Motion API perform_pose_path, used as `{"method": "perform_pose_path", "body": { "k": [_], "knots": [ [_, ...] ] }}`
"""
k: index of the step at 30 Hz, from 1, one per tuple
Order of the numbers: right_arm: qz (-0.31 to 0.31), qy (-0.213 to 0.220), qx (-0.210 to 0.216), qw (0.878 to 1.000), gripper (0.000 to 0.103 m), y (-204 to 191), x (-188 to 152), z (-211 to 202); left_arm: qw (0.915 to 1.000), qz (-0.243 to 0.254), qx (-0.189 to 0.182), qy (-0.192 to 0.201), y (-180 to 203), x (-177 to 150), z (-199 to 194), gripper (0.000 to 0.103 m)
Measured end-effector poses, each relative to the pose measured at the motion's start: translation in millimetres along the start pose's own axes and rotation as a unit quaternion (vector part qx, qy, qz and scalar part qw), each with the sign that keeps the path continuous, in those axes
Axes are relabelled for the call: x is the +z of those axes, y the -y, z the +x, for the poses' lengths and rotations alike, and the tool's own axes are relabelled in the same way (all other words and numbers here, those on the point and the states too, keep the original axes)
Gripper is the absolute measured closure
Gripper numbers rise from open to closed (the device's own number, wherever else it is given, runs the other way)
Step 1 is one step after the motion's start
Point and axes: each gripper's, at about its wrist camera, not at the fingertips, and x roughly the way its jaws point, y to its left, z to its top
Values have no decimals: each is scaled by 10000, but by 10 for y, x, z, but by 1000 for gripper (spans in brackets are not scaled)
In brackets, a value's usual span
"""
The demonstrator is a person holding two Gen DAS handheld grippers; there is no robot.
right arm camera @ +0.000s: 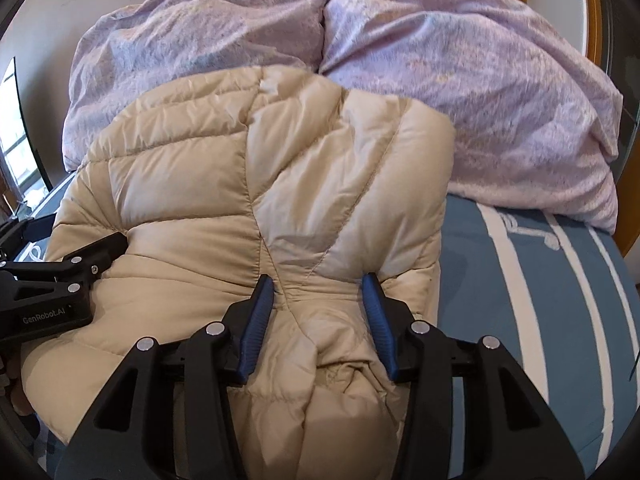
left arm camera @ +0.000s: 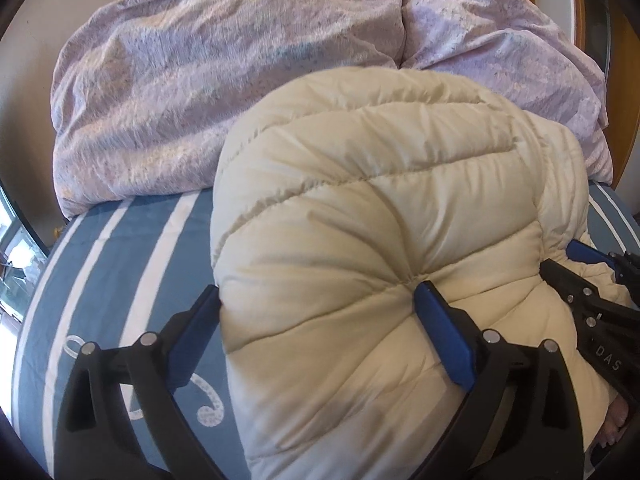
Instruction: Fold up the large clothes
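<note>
A cream quilted puffer jacket [left arm camera: 360, 200] lies bunched on the bed; it also shows in the right wrist view [right arm camera: 248, 200]. My left gripper [left arm camera: 320, 300] has its blue-padded jaws wide apart with a thick fold of the jacket bulging between them. My right gripper [right arm camera: 318, 292] pinches a bunch of the jacket's near edge between its blue pads. The right gripper also shows at the right edge of the left wrist view [left arm camera: 592, 280], and the left gripper at the left edge of the right wrist view [right arm camera: 80, 264].
The bed has a blue sheet with white stripes [left arm camera: 120, 264], also seen in the right wrist view [right arm camera: 540, 280]. A crumpled lilac duvet [left arm camera: 224, 80] is piled behind the jacket [right arm camera: 440, 80]. A wooden headboard [right arm camera: 596, 8] and a wall lie beyond.
</note>
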Motion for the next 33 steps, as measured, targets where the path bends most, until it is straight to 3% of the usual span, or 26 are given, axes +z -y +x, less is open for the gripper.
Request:
{"method": "perform_pose_path", "body": {
  "k": [9,19,33],
  "knots": [
    [127,-59,48,9999,55,40,-82,96,9997,-128,-156,-107,-28,-18,153,4],
    [119,-111,35,9999,55,28,-71,137,9997,154,155,130,73,-33,135,4],
    [59,-80,-26,9999,53,4,-75,138,9998,134,118,36,62,-21,182,2]
  ]
}}
